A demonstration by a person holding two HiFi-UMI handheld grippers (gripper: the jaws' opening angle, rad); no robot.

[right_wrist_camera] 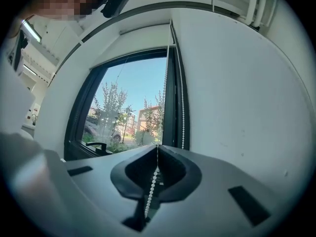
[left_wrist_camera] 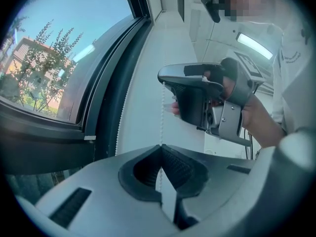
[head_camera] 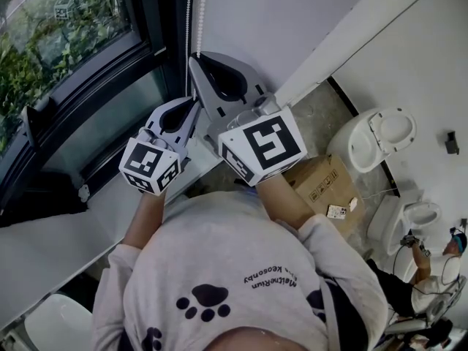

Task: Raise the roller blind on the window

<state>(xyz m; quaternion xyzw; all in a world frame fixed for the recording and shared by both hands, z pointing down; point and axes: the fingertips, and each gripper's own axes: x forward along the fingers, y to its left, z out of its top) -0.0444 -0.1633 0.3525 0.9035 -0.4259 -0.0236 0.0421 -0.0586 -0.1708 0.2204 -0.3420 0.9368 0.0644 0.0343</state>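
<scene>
L gripper [head_camera: 192, 104] clamped tight on bead chain [head_camera: 191, 13], window [head_camera: 66, 57] at 10 o'clock. R gripper [head_camera: 196, 58] pinches same chain just above, toward 12 o'clock, jaws closed.

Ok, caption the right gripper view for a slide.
Right tool shut on the white bead chain beside the dark-framed window, with trees outside.

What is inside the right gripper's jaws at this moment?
One strand of the white bead chain, pinched where the jaws of the right gripper meet. Its second strand hangs free beside the window frame. Farther down, the gripper body covers the chain.
</scene>
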